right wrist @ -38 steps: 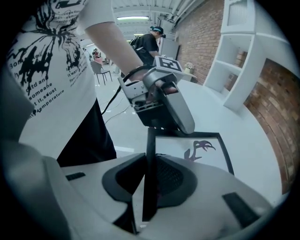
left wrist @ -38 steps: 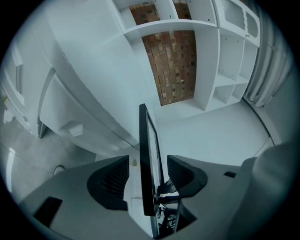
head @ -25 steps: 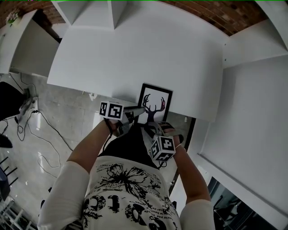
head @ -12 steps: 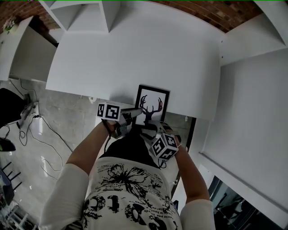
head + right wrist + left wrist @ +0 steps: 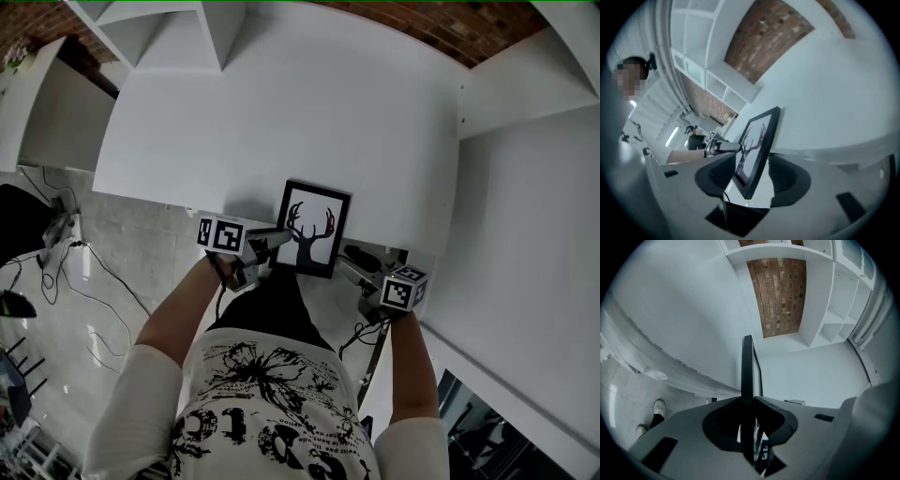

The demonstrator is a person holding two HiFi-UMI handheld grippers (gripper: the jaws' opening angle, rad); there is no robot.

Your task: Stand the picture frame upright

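Note:
A black picture frame (image 5: 312,230) with an antler print stands raised near the front edge of the white table (image 5: 281,122). My left gripper (image 5: 269,240) is shut on its left edge. In the left gripper view the frame (image 5: 747,366) shows edge-on, pinched between the jaws of the left gripper (image 5: 747,401), which have just been closing on it. My right gripper (image 5: 354,265) hangs just right of the frame's lower right corner. Its jaws have just been opening. In the right gripper view the frame (image 5: 757,140) shows in the gap of the right gripper (image 5: 752,176), untouched by either pad.
White shelf units (image 5: 173,23) stand at the table's back, before a brick wall (image 5: 450,33). A second white surface (image 5: 525,234) runs along the right. Cables (image 5: 66,253) lie on the floor at the left. A distant person (image 5: 693,139) shows in the right gripper view.
The right gripper has let go of the frame's lower edge, rolled over and swung out to the right, jaws now wide. The left gripper has stayed on the frame's left edge.

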